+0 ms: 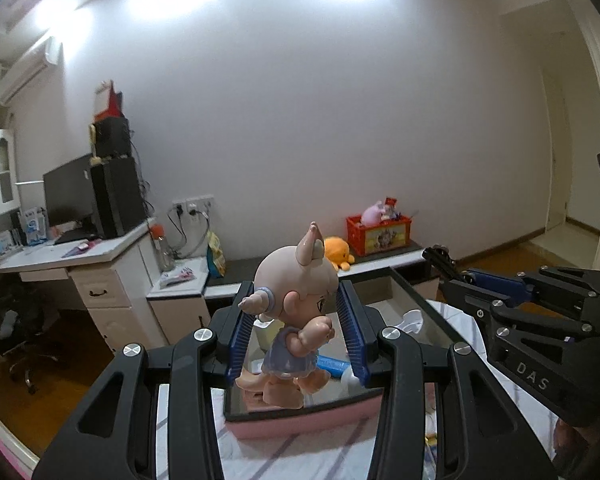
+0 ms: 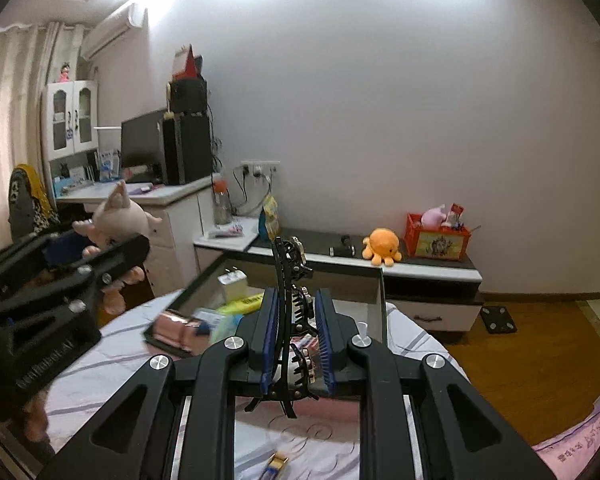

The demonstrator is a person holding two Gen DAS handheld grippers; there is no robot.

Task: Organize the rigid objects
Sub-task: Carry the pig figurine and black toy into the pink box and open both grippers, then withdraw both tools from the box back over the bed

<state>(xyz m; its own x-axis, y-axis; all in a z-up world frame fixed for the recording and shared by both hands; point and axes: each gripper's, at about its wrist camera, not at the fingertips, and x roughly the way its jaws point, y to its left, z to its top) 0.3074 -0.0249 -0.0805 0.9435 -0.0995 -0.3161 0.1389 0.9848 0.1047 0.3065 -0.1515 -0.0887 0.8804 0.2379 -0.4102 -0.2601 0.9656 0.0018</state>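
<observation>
— What do we hold over the pink box [image 1: 300, 424]?

— Our left gripper [image 1: 298, 328] has its jaws clenched on the doll figure [image 1: 296, 312], upright above the box's near edge.

— And the other side?

— Our right gripper [image 2: 298, 340] grips the black hair claw clip [image 2: 294, 308], jaws nearly together, just over the same box [image 2: 172, 336] on the striped bed [image 2: 112, 356].

— What lies beyond the box?

— An orange octopus plush [image 2: 381, 245] on the low counter [image 2: 420, 270].

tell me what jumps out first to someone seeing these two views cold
A pale doll figure with pointed ears stands clamped in the left gripper, right in front of that camera. The right gripper pinches a black claw hair clip upright. Both hang over an open box on the striped bedsheet.
</observation>
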